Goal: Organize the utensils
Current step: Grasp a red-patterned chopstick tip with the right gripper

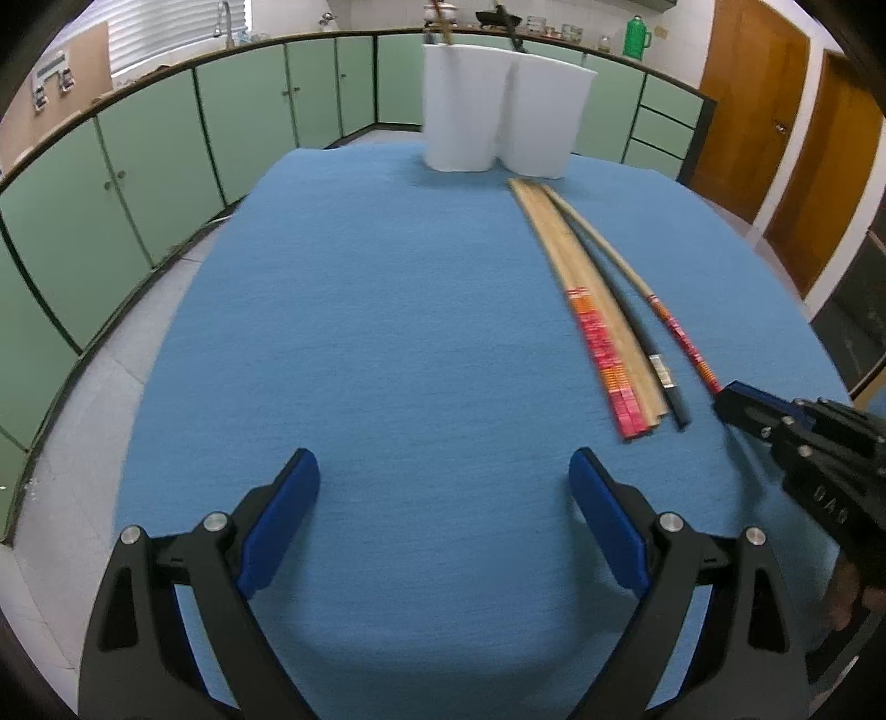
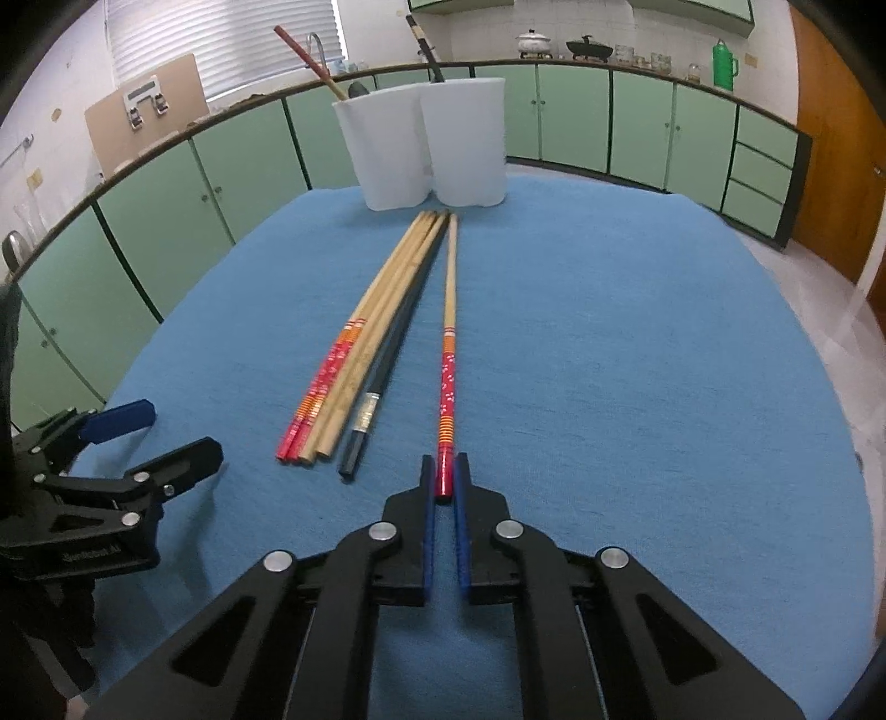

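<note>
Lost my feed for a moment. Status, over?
Right gripper shut on red-ended chopstick, which lies flat on blue cloth. Left gripper open, empty. Path to white holder clear.

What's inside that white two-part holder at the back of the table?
The white double-compartment holder has a red-ended wooden chopstick in one side and a black chopstick in the other; their lower parts are hidden.

Right gripper [image 2: 444, 476] clamped on red end of single red-patterned chopstick [image 2: 449, 332], shaft running to 12 o'clock toward white two-compartment holder [image 2: 426, 144]. Chopstick bundle [image 2: 360, 354] lies just beside at 11 o'clock. Left gripper [image 2: 149, 437] at 9 o'clock, jaws apart, empty.
</note>
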A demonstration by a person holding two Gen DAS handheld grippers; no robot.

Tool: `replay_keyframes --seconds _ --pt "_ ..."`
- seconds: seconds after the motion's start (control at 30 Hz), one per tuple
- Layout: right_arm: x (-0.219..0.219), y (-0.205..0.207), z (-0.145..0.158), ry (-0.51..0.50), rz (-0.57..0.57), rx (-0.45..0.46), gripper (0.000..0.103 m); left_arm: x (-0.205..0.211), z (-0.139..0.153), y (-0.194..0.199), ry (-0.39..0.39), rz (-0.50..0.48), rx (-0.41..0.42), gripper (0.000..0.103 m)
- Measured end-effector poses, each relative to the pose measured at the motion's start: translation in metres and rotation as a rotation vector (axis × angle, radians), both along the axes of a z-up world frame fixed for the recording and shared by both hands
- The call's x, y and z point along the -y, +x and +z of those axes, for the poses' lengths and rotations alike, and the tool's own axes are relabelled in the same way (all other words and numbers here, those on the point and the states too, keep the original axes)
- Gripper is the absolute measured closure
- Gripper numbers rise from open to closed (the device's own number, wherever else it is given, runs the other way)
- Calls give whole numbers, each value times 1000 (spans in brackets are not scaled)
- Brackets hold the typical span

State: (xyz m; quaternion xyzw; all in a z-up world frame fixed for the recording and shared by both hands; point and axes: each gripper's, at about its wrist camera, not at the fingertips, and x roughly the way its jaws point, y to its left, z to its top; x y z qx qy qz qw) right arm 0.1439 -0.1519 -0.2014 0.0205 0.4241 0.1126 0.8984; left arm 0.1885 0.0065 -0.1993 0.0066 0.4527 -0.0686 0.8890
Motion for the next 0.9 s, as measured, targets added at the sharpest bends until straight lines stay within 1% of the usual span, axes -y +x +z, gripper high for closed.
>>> replay_keyframes --seconds 0.1,0.2,0.37,0.7,0.9 --pt "12 -3 0 4 -18 -5 97 17 -1 3 -6 -28 -6 14" --pt "21 -6 0 2 -30 -5 97 33 -3 7 8 -47 1 14" --pt "29 -7 -1 13 -32 -2 97 43 -8 15 47 -36 3 14" --pt "31 -8 -3 26 -33 1 97 30 -8 14 43 -10 1 14" --pt "31 -8 -3 24 -33 2 97 20 -8 13 58 18 0 12"
